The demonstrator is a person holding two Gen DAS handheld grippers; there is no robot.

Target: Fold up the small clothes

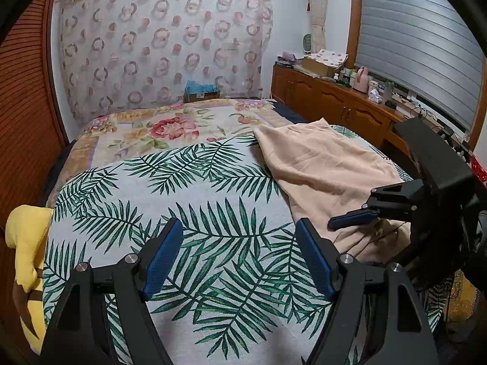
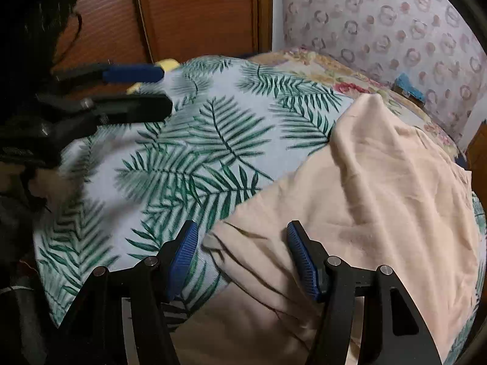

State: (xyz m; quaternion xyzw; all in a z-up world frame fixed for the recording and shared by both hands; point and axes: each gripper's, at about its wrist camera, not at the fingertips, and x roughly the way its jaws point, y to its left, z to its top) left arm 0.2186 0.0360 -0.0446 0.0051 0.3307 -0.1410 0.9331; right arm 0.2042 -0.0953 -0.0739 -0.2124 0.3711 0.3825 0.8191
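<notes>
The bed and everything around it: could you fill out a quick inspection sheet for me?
Surface: leaf-print cloth spread over a floral bedspread.
Job's things: beige garment, rumpled, unfolded, on the cloth's right part.
Clutter: yellow plush toy at the bed's left edge; box beyond the bed.
Grippers: left gripper jaws open over bare cloth; right gripper jaws open over the garment's near edge.
Cables: some on the sideboard.
Surroundings: patterned curtain, window blind, wooden door.
</notes>
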